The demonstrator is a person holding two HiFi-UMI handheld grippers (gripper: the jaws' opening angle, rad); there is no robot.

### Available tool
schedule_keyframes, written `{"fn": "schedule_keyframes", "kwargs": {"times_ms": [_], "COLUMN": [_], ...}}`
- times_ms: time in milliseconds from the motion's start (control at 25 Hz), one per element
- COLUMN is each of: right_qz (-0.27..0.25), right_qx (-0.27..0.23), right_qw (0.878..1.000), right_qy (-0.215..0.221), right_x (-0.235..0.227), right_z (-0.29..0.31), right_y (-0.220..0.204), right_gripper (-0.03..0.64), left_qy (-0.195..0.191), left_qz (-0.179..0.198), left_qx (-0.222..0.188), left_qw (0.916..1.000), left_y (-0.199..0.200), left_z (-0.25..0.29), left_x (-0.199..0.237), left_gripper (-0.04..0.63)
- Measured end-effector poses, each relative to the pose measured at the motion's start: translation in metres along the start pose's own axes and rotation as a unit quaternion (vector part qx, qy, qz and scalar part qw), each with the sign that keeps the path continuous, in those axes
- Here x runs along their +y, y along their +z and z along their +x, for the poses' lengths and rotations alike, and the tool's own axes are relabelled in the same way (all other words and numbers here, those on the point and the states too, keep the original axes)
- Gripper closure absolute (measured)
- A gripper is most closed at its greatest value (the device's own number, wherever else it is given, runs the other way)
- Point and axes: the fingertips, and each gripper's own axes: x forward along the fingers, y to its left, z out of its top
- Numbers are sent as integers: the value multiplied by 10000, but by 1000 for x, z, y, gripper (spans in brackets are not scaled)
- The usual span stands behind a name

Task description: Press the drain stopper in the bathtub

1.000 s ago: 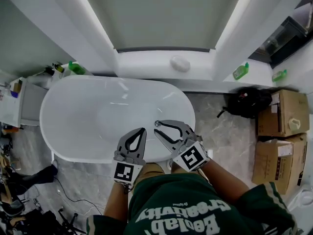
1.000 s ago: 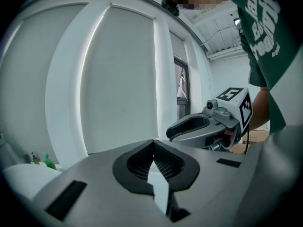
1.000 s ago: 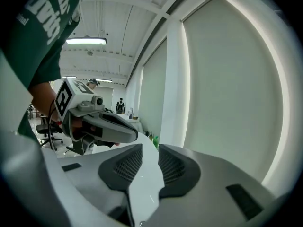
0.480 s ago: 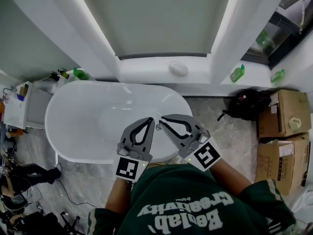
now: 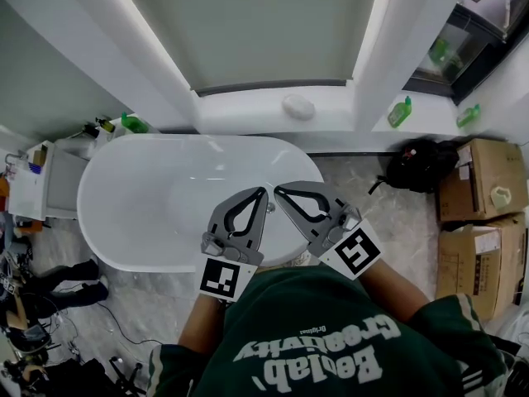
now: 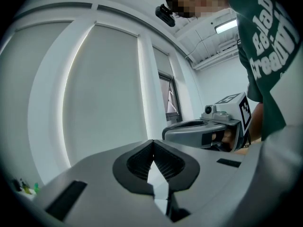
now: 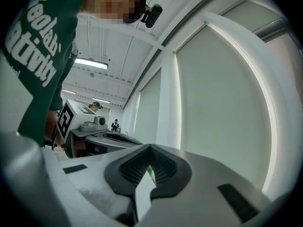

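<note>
In the head view the white oval bathtub [image 5: 140, 197] lies below me. Both grippers are held above its right end with their tips side by side. My left gripper [image 5: 263, 191] is shut and holds nothing. My right gripper [image 5: 277, 190] is shut and empty too. A small chrome piece [image 5: 269, 207] shows between them, low on the tub's right inner wall; I cannot tell whether it is the drain stopper. The left gripper [image 6: 152, 142] in its own view points up at a window, jaws together. The right gripper [image 7: 149, 147] in its own view does the same.
A white ledge behind the tub carries a pale oval object [image 5: 297, 106]. Green bottles [image 5: 400, 112] stand on the sill at right and one [image 5: 132, 123] at the tub's left end. A black bag [image 5: 416, 165] and cardboard boxes [image 5: 483, 188] sit on the floor at right.
The right gripper's jaws have gone from open to shut. Both grippers have come up and drawn together above the tub's right end.
</note>
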Motion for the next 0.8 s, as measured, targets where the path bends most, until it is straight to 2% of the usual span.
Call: {"fn": "schedule_keyframes", "kwargs": {"times_ms": [200,560,800], "right_qz": [-241,-237,-102], "right_qx": [97,230,197], "right_qw": [9997,9994,9997], "right_qy": [34,106,81], "right_x": [5,9,6], "right_z": [3,8,9], "right_y": [-2,-8,-8], "right_gripper": [603,603,603], "left_qy": [-11,-136,-166], "left_qz": [-48,-150,-72], "left_qx": [37,79,127], "left_qw": [10000,9998,9998], "left_y": [-3,-7,-7], "left_z": [-2,1,4], "left_x": [0,1,1], "left_gripper": [586,586,586]}}
